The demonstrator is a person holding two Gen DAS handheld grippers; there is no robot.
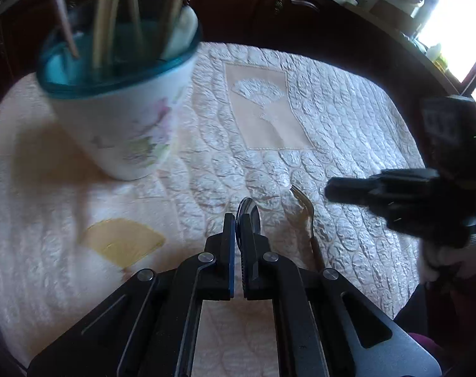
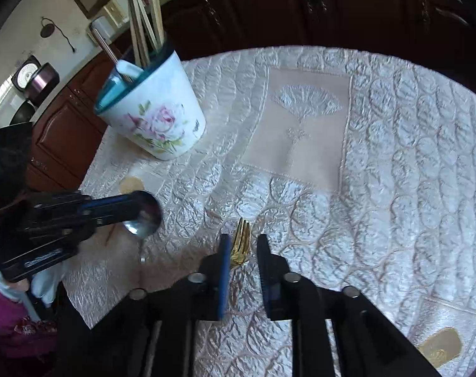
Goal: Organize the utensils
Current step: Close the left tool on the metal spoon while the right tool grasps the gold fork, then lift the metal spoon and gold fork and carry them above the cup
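My left gripper (image 1: pixel 238 220) is shut on a steel spoon (image 1: pixel 249 209), whose bowl sticks out past the fingertips. In the right wrist view the same spoon (image 2: pixel 143 216) hangs above the cloth in the left gripper (image 2: pixel 124 209). A gold fork (image 2: pixel 240 246) lies on the cloth between the fingers of my right gripper (image 2: pixel 242 240), which stands open with its pads clear of the fork. In the left wrist view the fork (image 1: pixel 302 205) lies just left of the right gripper (image 1: pixel 330 190). A white rose-painted cup (image 1: pixel 121 125) (image 2: pixel 162 122) with a teal rim holds chopsticks and other utensils.
A quilted cream cloth (image 2: pixel 395 188) covers the table, with a gold fan patch (image 1: pixel 124 242) near the left gripper. Dark wooden cabinets (image 2: pixel 269 9) stand behind the table's far edge. A person's magenta sleeve (image 2: pixel 14 311) shows at the lower left.
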